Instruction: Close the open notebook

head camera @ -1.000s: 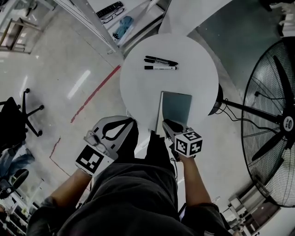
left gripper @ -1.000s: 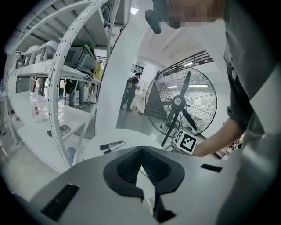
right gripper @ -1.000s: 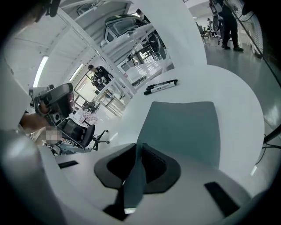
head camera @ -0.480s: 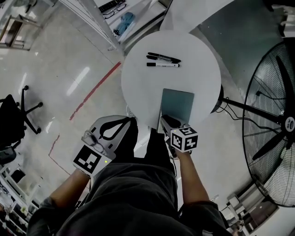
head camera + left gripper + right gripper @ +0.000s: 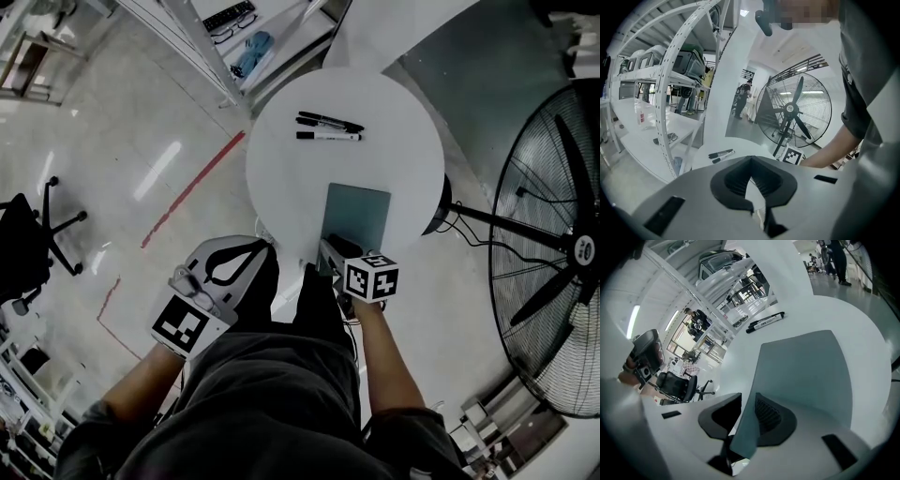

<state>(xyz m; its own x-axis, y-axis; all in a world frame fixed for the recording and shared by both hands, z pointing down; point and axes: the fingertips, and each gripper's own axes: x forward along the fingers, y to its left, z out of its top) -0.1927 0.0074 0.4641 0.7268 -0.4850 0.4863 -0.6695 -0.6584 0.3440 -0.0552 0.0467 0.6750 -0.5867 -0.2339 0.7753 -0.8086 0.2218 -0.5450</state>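
Note:
The grey-teal notebook lies closed and flat on the round white table, toward its near side. My right gripper is at the notebook's near left corner. In the right gripper view the notebook runs back between the jaws of the right gripper. Those jaws are opening, with a gap showing beside the left pad. My left gripper hangs off the table's near left edge, its tips together on nothing; in its own view the left gripper points across the table.
Two black markers and a white one lie at the table's far side. A large floor fan stands to the right, a white shelf rack at the far left, and an office chair on the floor.
My right gripper has sunk a little at the notebook's near corner and its jaws have spread. The notebook's cover now lies flat. The left gripper has not moved.

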